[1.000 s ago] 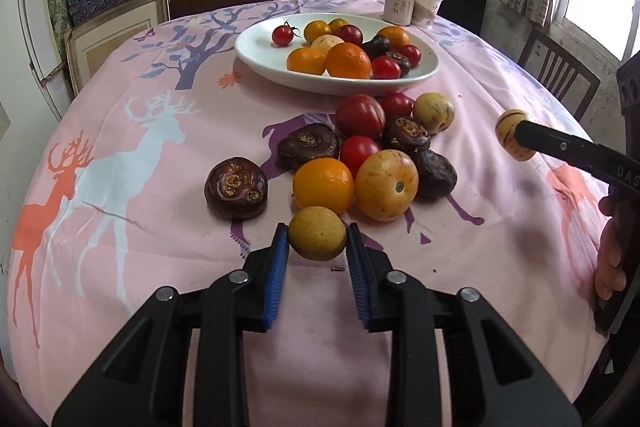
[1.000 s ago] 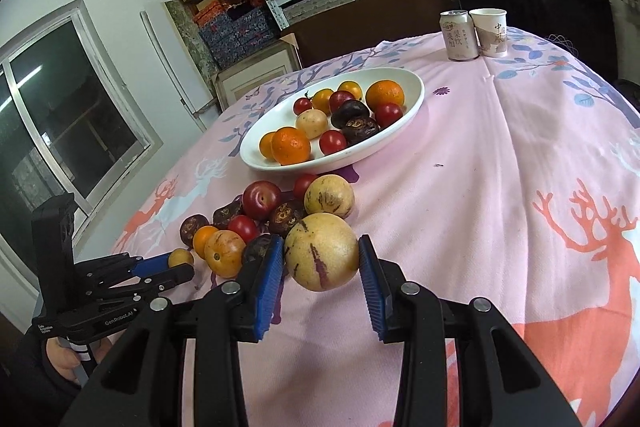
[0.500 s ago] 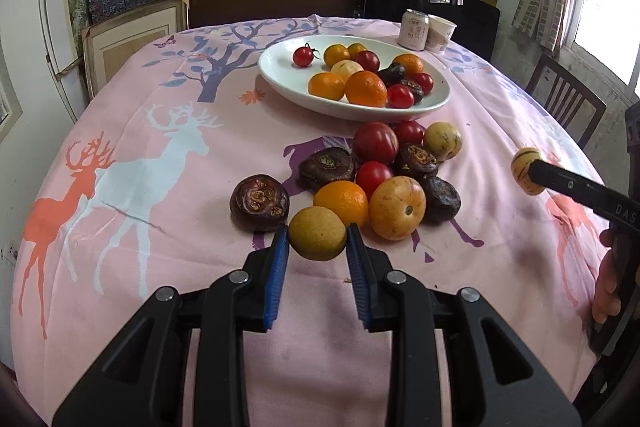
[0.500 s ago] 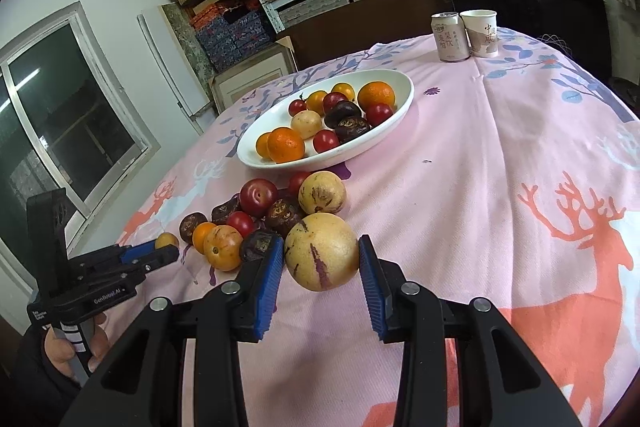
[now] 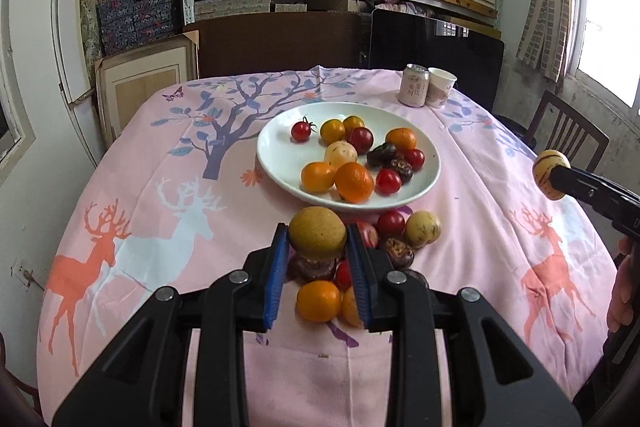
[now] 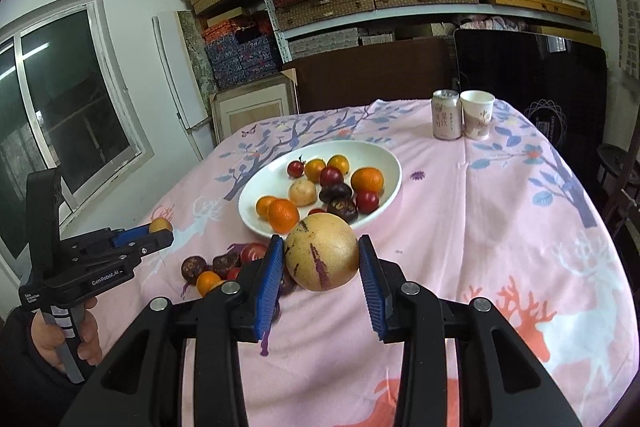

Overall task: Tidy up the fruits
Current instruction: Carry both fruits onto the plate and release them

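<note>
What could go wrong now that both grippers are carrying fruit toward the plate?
The white plate is already crowded, so a dropped fruit might knock others or roll out. The round striped melon in the right gripper and the yellow-green fruit in the left gripper are pinched only at their sides and could slip.

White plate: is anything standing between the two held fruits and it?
Nothing visible. The plate lies beyond both fruits, with only loose fruit lying low on the cloth between.
</note>
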### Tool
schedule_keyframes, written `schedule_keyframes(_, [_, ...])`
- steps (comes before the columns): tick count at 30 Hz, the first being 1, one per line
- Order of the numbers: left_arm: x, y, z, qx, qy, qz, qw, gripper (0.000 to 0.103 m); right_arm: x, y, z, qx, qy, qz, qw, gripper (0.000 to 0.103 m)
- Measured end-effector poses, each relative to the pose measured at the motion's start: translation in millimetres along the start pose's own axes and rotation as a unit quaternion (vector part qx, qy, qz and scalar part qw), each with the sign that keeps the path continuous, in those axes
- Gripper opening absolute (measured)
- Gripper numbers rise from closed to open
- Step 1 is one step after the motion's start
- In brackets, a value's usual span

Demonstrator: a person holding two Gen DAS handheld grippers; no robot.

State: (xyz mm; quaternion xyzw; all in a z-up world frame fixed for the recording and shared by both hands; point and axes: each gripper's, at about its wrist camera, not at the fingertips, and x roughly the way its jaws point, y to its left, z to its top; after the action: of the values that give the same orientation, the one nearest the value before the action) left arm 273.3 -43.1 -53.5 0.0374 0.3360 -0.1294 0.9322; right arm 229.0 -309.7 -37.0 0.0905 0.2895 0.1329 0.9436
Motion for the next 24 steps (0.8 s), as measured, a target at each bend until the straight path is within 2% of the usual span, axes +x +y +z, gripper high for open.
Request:
schedule_keyframes(5, [22.4, 5.8, 40.4, -0.015, -0.005, -0.012, 0.9998, 0.029, 28.2, -13.4, 39.0, 0.01, 0.0, -0.006, 1.0, 0.038])
schedule_keyframes(10, [73.0, 8.2, 75.9, -0.028, 0.015, -0.005, 0.9995, 0.029, 83.7, -20.6, 68.7, 0.01, 0.023, -0.015, 1.0, 0.038])
schedule_keyframes(16, [144.0, 18.7, 90.6, -0.059, 0.057, -0.002, 0.9966, 0.031, 156.2, -24.1, 77.1, 0.016, 0.064, -0.025, 0.997, 0.038])
schedule_keyframes(20, [173.0, 23.4, 92.2, -0.069, 0.075, -0.006, 0.9948, 0.031, 186.3, -23.0, 76.3, 0.009, 0.074, -0.029, 0.997, 0.039])
schedule_keyframes(21, [174.8, 24.4, 92.7, -0.072, 0.075, -0.009, 0.9945, 0.035, 188.8, -22.2, 77.0, 0.003, 0.074, -0.03, 0.997, 0.04])
schedule_keyframes(22, [174.5, 26.1, 93.8, -0.079, 0.074, -0.014, 0.994, 0.041, 187.9, -20.7, 78.6, -0.002, 0.068, -0.036, 0.997, 0.057])
schedule_keyframes(23, [171.0, 27.6, 94.5, -0.085, 0.069, -0.014, 0.9939, 0.058, 183.0, -19.2, 80.6, -0.005, 0.055, -0.043, 0.998, 0.069])
schedule_keyframes(24, [163.5, 28.7, 95.0, -0.086, 0.057, -0.01, 0.9947, 0.066, 176.5, -18.5, 81.9, -0.005, 0.043, -0.041, 0.998, 0.07])
